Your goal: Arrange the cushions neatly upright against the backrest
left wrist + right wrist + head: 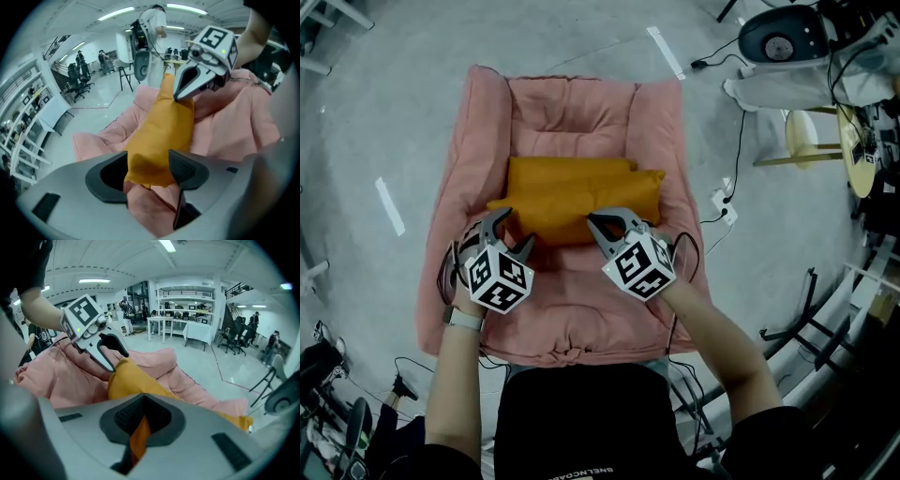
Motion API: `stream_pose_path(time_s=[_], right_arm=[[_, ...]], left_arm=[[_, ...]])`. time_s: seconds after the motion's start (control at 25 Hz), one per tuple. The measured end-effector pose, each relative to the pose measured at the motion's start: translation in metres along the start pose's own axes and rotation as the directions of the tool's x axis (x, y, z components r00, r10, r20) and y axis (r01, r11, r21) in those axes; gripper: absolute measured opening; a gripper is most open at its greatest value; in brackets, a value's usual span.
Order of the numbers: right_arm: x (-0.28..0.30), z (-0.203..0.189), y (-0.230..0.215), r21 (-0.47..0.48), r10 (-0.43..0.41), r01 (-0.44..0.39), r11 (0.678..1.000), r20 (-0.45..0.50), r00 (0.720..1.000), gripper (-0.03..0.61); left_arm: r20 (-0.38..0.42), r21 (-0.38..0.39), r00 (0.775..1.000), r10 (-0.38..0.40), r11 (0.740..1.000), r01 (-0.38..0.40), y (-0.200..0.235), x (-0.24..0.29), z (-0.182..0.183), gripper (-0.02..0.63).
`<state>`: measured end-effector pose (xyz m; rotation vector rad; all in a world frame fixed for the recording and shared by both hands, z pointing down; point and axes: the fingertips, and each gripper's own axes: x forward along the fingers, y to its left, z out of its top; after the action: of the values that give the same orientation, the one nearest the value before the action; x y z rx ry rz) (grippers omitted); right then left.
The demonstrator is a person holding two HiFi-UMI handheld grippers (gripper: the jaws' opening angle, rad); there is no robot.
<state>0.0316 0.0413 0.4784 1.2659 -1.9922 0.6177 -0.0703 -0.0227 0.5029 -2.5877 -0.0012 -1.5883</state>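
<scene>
Left gripper [519,226] stands released, jaws apart around the left end of the front orange cushion [581,211] without pinching it. Right gripper [593,223] is clenched on that cushion's front edge. Two cushions lie flat and overlapping on the pink floor chair [581,305], the rear orange cushion [572,169] just below the chair's backrest [572,103]. Bare pink seat shows before them, and open grey floor [384,112] surrounds the chair.

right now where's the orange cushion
In the head view the orange cushion lies flat mid-seat on the pink chair, the right gripper pinching its near edge and the open left gripper around its left corner.
</scene>
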Motion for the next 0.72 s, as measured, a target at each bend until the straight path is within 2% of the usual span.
stream_pose_path(time_s=[0.08,0.12,0.28,0.36,0.44,0.56,0.72], right_arm=[[0.001,-0.001,0.001,-0.006,0.004,-0.004,1.000,-0.008,1.000,0.011],[0.002,-0.002,0.002,-0.009,0.008,-0.008,1.000,-0.015,1.000,0.011],[0.002,0.000,0.000,0.016,0.014,-0.014,1.000,-0.020,1.000,0.018],[-0.004,0.005,-0.010,0.052,-0.009,0.009,0.999,-0.003,1.000,0.025],[-0.015,0.009,-0.028,0.115,-0.053,0.051,0.992,0.019,0.998,0.067],[-0.037,0.006,-0.067,0.231,-0.158,0.147,0.962,0.031,0.987,0.119],[-0.065,-0.013,-0.117,0.339,-0.291,0.278,0.899,-0.012,0.957,0.192]], left_arm=[[-0.014,0.065,1.000,-0.005,0.998,0.006,-0.002,0.014,-0.003,0.275],[-0.016,0.073,1.000,-0.022,0.997,0.023,-0.004,0.019,-0.004,0.275],[-0.002,0.031,0.995,-0.104,0.994,0.104,-0.007,0.030,-0.007,0.218],[0.004,0.019,0.993,-0.121,0.992,0.121,-0.007,0.031,-0.008,0.209],[0.004,0.016,0.991,-0.131,0.991,0.131,-0.008,0.032,-0.010,0.201],[0.004,0.023,0.992,-0.130,0.991,0.130,-0.010,0.032,-0.011,0.193],[-0.001,0.021,0.991,-0.134,0.991,0.134,-0.015,0.033,-0.013,0.186]])
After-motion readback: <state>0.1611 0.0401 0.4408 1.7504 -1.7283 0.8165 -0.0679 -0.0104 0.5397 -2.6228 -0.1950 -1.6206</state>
